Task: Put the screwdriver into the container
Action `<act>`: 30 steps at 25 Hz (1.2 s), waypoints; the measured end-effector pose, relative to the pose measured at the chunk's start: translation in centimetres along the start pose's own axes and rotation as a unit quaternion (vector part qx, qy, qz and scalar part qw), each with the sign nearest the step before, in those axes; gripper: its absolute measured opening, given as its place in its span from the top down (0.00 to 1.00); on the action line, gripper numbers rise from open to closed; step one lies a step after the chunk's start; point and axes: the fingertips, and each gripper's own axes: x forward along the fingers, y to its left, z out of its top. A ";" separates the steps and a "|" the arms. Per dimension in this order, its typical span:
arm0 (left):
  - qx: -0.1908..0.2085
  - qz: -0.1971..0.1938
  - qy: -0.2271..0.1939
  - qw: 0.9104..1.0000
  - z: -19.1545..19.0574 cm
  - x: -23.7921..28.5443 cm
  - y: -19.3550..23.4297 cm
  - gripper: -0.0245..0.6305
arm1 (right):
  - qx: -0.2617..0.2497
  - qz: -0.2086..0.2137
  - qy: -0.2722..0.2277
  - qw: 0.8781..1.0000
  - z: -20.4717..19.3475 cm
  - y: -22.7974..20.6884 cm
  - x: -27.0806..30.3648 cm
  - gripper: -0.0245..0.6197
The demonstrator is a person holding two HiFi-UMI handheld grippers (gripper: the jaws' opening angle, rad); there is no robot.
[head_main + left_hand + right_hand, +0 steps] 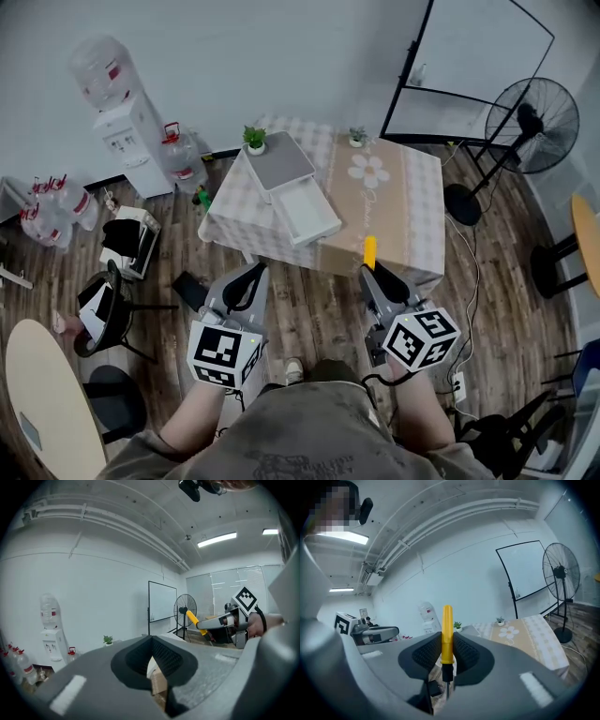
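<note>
My right gripper point(371, 273) is shut on a yellow-handled screwdriver point(369, 250), held in the air just short of the table's near edge. In the right gripper view the screwdriver point(447, 634) stands upright between the pads, handle up and metal shaft pointing down. The container point(278, 166) is a grey-topped white box on the checkered table point(398, 211), with its drawer point(305, 216) pulled open toward me. My left gripper point(251, 274) hangs beside the right one, shut with nothing in it. The left gripper view shows the screwdriver point(193, 619) sticking out of the right gripper point(220, 623).
Two small potted plants point(254, 139) point(357, 136) stand at the table's far side. A water dispenser point(127, 131) and bottles are at the left wall. A standing fan point(530, 117) and whiteboard point(469, 66) are at the right. A chair point(112, 305) and round table point(42, 394) sit at my left.
</note>
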 end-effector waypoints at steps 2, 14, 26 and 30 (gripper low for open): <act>-0.011 -0.001 0.006 1.000 -0.7 1.3 0.8 0.96 | 0.005 0.000 0.013 1.000 -0.5 -1.0 2.1 0.80; -0.049 0.018 0.074 0.996 -5.5 11.8 4.8 0.96 | 0.032 0.026 0.100 0.994 -3.4 -7.7 15.4 0.81; -0.090 0.069 0.149 0.982 -9.5 22.7 9.0 0.96 | 0.035 0.044 0.227 0.972 -8.4 -15.1 27.1 0.81; -0.113 0.098 0.162 0.975 -11.2 25.0 10.9 0.96 | 0.020 0.048 0.268 0.962 -10.7 -16.6 30.3 0.81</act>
